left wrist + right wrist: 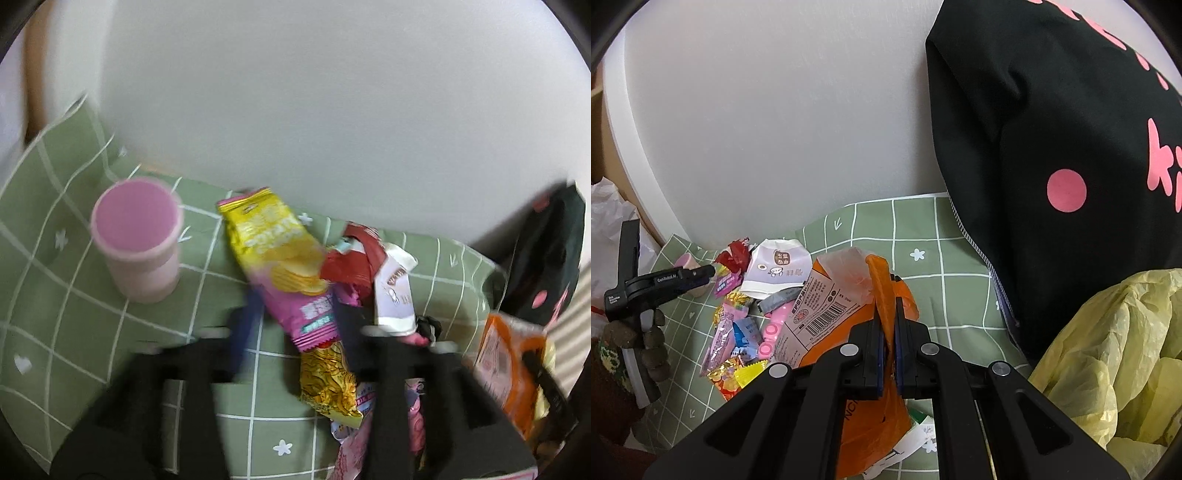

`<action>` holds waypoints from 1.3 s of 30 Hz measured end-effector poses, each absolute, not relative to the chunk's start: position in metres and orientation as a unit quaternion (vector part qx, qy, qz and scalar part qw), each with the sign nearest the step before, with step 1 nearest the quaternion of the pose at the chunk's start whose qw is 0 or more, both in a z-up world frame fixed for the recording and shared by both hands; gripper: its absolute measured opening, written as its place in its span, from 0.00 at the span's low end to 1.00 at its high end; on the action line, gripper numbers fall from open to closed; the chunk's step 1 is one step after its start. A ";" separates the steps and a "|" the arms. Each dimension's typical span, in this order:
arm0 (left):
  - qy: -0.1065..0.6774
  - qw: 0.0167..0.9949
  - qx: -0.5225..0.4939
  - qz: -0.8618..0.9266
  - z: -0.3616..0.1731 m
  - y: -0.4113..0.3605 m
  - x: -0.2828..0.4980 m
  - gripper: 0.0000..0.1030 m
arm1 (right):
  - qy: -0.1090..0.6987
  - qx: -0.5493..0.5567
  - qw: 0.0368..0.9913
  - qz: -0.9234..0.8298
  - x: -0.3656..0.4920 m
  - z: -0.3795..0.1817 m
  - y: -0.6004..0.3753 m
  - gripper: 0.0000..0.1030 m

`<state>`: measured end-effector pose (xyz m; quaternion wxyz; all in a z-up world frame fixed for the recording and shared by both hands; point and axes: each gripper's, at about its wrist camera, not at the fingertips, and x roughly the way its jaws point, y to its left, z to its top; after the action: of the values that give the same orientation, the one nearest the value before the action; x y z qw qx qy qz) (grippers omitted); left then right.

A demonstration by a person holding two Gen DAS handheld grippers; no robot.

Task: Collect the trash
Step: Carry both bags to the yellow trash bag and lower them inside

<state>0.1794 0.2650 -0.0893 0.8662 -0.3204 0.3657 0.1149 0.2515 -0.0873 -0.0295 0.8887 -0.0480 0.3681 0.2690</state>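
- The orange plastic bag lies on the green checked cloth, with a strip of its rim rising between the fingers of the right gripper; the jaws are closed tight on that strip.
- A white label with a barcode is stuck on the bag's left side, facing up.
- Left of the bag, a heap of wrappers rests on the cloth: a white pouch with a cartoon print, a crumpled red wrapper just beside it, and pink and gold packets nearer the camera.
- In the left wrist view the same heap appears with a yellow-and-pink chip bag lying flat, its lower end between the fingers of the left gripper; the jaws stand wide apart and the picture is blurred, so contact cannot be judged.
- A gold foil wrapper lies just below the chip bag, between the left gripper's arms.
- A pink cup stands upright on the cloth, left of the chip bag and apart from it.
- A black cloth bag with pink dots stands at the right edge of the cloth, against the white wall.
- A crumpled yellow plastic bag lies in front of the black bag.
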 end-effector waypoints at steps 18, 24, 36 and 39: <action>0.377 0.861 -0.326 0.104 -0.069 0.261 0.209 0.08 | 0.361 -0.061 0.891 0.267 0.239 -0.027 -0.089 0.05; 0.324 0.906 -0.262 0.071 -0.009 0.246 0.193 0.08 | 0.331 -0.047 0.909 0.247 0.236 -0.005 -0.103 0.05; 0.300 0.932 -0.142 -0.142 0.069 0.117 0.244 0.08 | 0.258 -0.031 0.953 0.154 0.232 0.058 -0.165 0.05; 0.293 0.931 -0.112 -0.187 0.084 0.088 0.252 0.08 | 0.234 -0.038 0.964 0.122 0.227 0.078 -0.189 0.05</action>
<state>0.2516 0.0878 0.0836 0.9310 -0.1117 0.2925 -0.1875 0.2272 -0.1889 0.0780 0.9637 -0.0382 0.2344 0.1222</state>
